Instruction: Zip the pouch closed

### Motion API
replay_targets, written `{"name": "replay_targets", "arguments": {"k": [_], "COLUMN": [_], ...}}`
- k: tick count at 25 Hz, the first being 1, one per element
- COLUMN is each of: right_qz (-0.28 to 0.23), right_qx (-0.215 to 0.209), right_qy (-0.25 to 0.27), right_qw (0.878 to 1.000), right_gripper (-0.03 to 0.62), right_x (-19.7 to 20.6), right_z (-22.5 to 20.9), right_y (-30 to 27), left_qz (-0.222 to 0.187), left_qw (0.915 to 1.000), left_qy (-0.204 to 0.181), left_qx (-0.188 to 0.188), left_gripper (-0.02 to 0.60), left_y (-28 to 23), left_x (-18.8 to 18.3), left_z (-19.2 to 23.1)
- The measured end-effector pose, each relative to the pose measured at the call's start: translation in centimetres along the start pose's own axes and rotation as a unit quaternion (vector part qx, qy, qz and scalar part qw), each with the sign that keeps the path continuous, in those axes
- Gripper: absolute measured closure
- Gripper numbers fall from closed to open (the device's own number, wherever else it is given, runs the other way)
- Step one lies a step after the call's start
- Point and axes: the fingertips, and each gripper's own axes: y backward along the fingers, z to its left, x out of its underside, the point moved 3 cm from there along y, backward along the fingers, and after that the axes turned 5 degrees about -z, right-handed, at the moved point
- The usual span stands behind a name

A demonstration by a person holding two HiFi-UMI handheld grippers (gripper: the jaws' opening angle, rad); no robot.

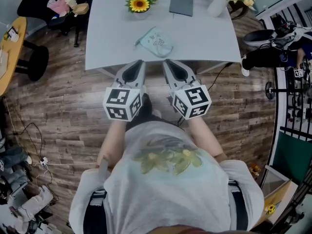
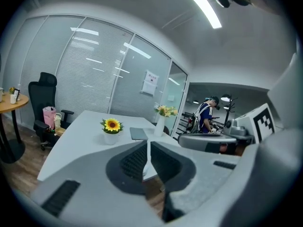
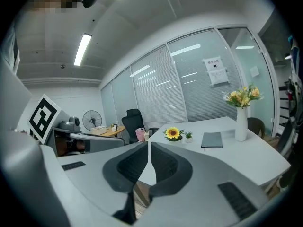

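A pale green pouch (image 1: pixel 156 41) lies on the white table (image 1: pixel 112 38), near its front edge. My left gripper (image 1: pixel 141 62) and right gripper (image 1: pixel 165 62) hover side by side just short of that edge, both shut and empty, a short way from the pouch. In the left gripper view the jaws (image 2: pixel 147 148) meet tip to tip with nothing between them. The right gripper view shows the same for its jaws (image 3: pixel 148 148). The pouch is hidden behind the jaws in both gripper views.
On the table stand a sunflower pot (image 1: pixel 139 5), a grey notebook (image 1: pixel 181 3) and a white vase of flowers (image 1: pixel 217 6). A black office chair (image 2: pixel 41 103) and a round wooden table (image 1: pixel 10 43) are to the left. A person (image 2: pixel 204 117) stands in the far room.
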Motion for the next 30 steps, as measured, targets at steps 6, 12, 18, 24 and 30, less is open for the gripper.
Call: {"name": "replay_targets", "arguments": {"k": [6,12,18,24,30], "right_qz": [0.024,0.052,0.078,0.105,0.136], "right_qx": [-0.008,-0.010,-0.008,-0.006,-0.005], "right_qy": [-0.014,-0.022,-0.025,-0.019,-0.021], "right_qw": [1.000,0.998,0.997,0.994,0.990], "right_gripper": [0.525,0.467,0.467,0.467,0.467], "right_x": [0.6,1.2,2.1,2.8,3.6], "right_z": [-2.0,-3.8,-5.6,-6.8,-8.1], "right_y": [-3.0,-5.7,-8.3,-10.8,-13.3], "left_qz": [0.010,0.054,0.095,0.134,0.187], "left_qw": [0.9999,0.9985,0.9937,0.9856,0.9733], "left_qy": [0.006,0.006,0.038,0.077,0.108], "left_qx": [0.007,-0.007,-0.046,-0.069,-0.077], "left_gripper": [0.467,0.383,0.376,0.376,0.377], "left_y": [-2.7,-4.8,-7.2,-9.4,-12.5], "left_x": [0.0,1.2,3.6,6.1,9.9], "left_z": [2.1,4.9,8.8,11.9,14.8]}}
